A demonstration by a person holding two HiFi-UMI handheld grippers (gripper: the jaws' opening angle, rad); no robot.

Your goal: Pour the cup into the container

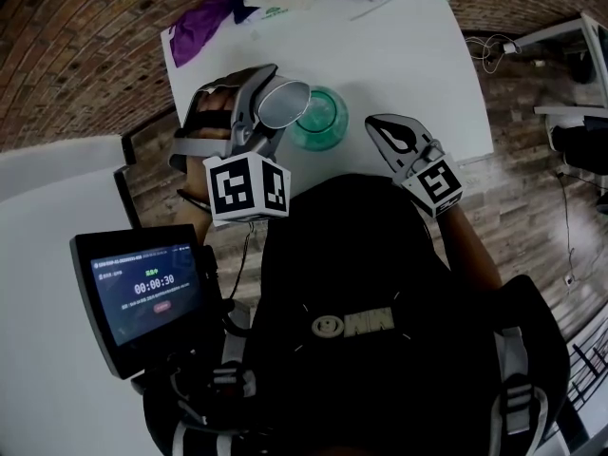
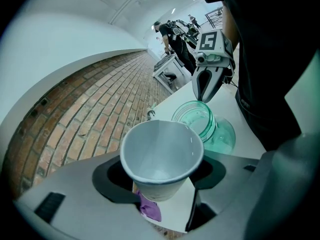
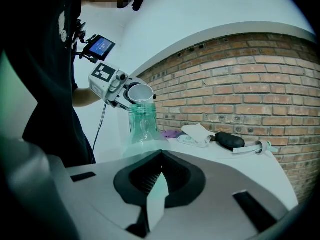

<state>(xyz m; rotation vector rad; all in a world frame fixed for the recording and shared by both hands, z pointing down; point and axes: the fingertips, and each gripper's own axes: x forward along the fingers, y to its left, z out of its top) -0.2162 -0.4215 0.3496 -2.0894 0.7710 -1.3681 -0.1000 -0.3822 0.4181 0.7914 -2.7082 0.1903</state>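
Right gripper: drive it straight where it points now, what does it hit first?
Likely the white table beside the green jar; the jar stands slightly left of the line of the right gripper. Depth unclear: it might graze the jar.

"00:00:30" on the small screen (image 1: 144, 291)

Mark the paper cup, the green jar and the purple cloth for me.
paper cup (image 2: 160, 149), left gripper view, inside wall.
green jar (image 3: 142, 124), right gripper view, its body.
purple cloth (image 1: 199, 25), head view, middle of fabric.
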